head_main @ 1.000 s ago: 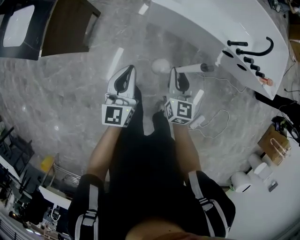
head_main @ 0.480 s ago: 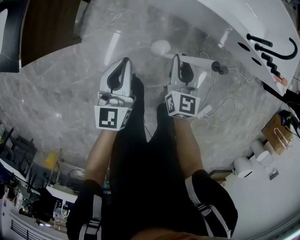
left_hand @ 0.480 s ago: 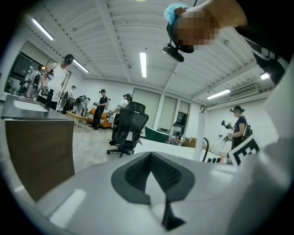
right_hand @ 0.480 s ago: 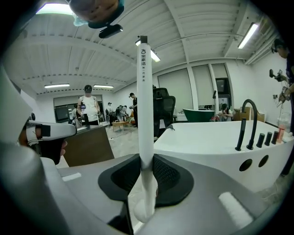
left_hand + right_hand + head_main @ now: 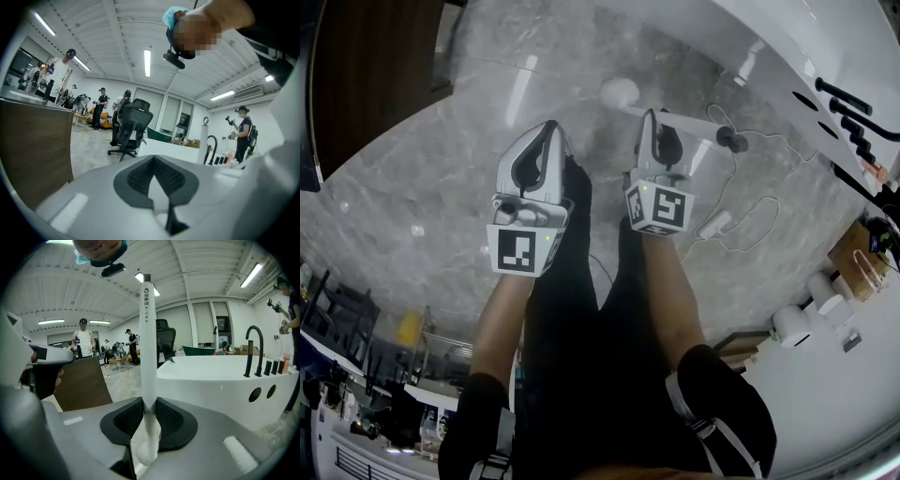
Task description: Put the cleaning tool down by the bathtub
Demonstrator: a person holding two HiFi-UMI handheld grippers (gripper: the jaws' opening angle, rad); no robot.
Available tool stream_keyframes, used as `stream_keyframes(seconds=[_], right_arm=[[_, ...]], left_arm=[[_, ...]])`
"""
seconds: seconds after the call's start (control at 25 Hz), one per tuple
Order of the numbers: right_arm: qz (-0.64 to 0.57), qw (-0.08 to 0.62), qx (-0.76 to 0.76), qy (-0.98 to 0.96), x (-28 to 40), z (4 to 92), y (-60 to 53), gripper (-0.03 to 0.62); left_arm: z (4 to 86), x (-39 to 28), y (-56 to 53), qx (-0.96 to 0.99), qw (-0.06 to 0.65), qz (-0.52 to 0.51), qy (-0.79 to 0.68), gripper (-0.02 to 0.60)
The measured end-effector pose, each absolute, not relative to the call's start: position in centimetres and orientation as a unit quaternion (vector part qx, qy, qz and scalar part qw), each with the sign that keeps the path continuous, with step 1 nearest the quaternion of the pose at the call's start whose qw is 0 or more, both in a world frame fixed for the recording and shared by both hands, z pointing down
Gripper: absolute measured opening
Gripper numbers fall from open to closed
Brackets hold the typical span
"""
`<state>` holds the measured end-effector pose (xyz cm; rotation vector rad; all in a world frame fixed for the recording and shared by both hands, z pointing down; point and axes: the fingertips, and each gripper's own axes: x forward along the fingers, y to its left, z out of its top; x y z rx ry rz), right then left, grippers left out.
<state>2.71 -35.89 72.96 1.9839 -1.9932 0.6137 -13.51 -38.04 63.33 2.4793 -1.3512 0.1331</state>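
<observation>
So the cleaning tool point(image 5: 694, 124) is clamped in my right gripper point(image 5: 651, 120), jaws squeezed on its white handle, round head poking left and black end right. It's up over the grey marble floor point(image 5: 431, 187), with the bathtub point(image 5: 769, 37) at the far right. My left gripper point(image 5: 546, 133) is pinched closed with nothing in it, just beside the right one. A white cable point(image 5: 748, 223) lies on the floor to the right.

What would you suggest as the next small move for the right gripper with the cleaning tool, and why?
Probably lower the right gripper toward the bare floor beside the bathtub, keeping the jaws closed. It is clamped on the white handle of the cleaning tool, which is held up off the floor. A white plug and cable lies further right and is best avoided.
</observation>
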Motion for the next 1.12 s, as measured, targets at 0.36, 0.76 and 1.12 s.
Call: stream_keyframes(seconds=[0.36,0.76,1.12], right_arm=[[0.223,0.154,0.693,-0.668,2.6,80.7,-38.6,0.084],[0.234,0.172,0.710,-0.642,2.7,90.0,-41.5,0.084],[0.272,0.192,0.718,-0.611,2.9,98.5,-42.3,0.083]], left_arm=[[67.9,-14.3,-40.8,0.872,0.159,0.050,-0.461,0.009],[73.3,-14.4,-43.8,0.879,0.166,0.051,-0.445,0.009],[75.8,-14.8,-44.8,0.880,0.168,0.051,-0.441,0.008]])
